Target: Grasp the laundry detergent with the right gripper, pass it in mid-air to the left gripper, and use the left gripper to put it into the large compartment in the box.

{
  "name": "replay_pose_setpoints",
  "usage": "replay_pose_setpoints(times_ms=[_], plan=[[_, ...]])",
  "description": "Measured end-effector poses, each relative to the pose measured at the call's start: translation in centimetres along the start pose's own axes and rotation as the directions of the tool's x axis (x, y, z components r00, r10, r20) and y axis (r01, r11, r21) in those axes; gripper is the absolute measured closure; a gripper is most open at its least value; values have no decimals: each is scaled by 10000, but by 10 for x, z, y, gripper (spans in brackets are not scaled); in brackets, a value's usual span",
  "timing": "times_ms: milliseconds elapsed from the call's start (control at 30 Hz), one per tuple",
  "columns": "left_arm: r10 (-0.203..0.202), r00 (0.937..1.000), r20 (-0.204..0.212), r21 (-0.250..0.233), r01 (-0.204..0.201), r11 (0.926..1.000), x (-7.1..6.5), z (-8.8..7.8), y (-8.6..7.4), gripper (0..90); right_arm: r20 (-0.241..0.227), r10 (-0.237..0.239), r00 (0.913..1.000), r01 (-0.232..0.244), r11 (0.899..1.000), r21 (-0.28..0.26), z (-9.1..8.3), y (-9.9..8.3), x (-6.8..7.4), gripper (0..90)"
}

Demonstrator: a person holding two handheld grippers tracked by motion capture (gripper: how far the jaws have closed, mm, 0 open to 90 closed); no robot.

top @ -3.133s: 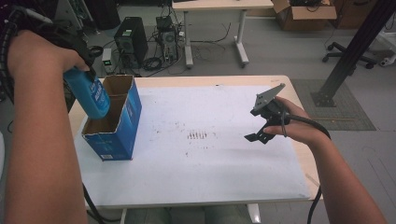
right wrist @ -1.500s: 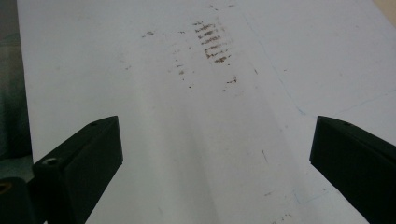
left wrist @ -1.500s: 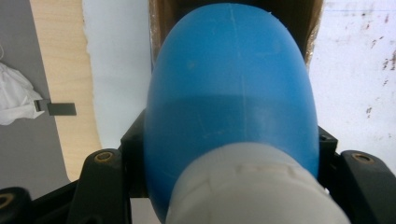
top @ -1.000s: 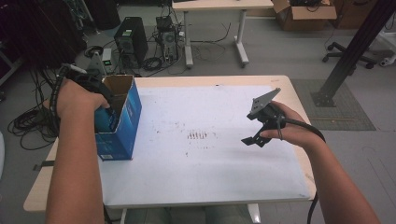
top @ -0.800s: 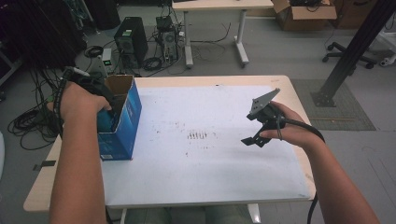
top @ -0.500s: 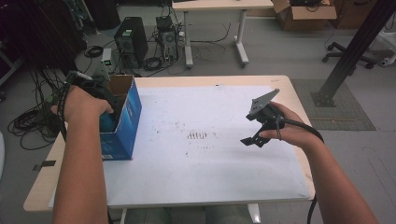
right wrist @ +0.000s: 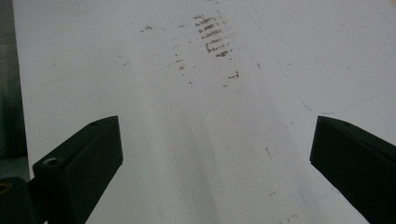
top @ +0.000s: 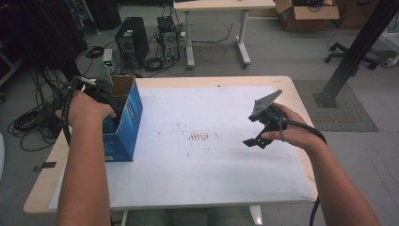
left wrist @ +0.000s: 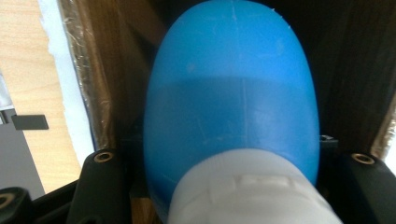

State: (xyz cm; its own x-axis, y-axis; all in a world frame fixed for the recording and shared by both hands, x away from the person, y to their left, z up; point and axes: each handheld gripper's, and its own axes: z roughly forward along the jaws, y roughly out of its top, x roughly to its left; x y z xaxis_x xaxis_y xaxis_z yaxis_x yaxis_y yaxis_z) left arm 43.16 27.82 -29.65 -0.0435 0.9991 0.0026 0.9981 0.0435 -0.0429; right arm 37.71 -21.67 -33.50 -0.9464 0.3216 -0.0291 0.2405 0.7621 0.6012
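Observation:
A blue bottle (left wrist: 233, 107) with a white cap (left wrist: 243, 191) is gripped between the black jaws of my left gripper (left wrist: 231, 179), which is shut on it. The bottle hangs inside an open blue cardboard box (top: 126, 123) whose brown inner walls (left wrist: 107, 70) surround it. In the high view the box stands at the table's left edge, and the left hand (top: 87, 109) reaches down into its open top. My right gripper (top: 256, 128) hovers over the right part of the table, open, with nothing between its jaws (right wrist: 215, 154).
A white sheet (top: 211, 160) with small dark marks (top: 200, 137) covers the wooden table (top: 44, 186). Beyond the far edge stand computer towers (top: 131, 42), cables, another table and a cardboard box (top: 308, 9) on the floor.
The left hand has lowered the blue bottle from above the box down into it. The right gripper has barely moved.

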Motion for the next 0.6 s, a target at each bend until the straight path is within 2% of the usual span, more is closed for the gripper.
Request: replay_pose_setpoints(times_ms=[500, 600], plan=[[-8, 10000, 50, 11, 8, 10000, 3, 6, -1, 388, 14, 8, 10000, -8, 10000, -30, -2, 1, 0, 27], [99, 9999, 10, -74, -99, 9999, 3, 6, -2, 387, 6, -12, 10000, 12, 10000, -50, -2, 1, 0, 27]])
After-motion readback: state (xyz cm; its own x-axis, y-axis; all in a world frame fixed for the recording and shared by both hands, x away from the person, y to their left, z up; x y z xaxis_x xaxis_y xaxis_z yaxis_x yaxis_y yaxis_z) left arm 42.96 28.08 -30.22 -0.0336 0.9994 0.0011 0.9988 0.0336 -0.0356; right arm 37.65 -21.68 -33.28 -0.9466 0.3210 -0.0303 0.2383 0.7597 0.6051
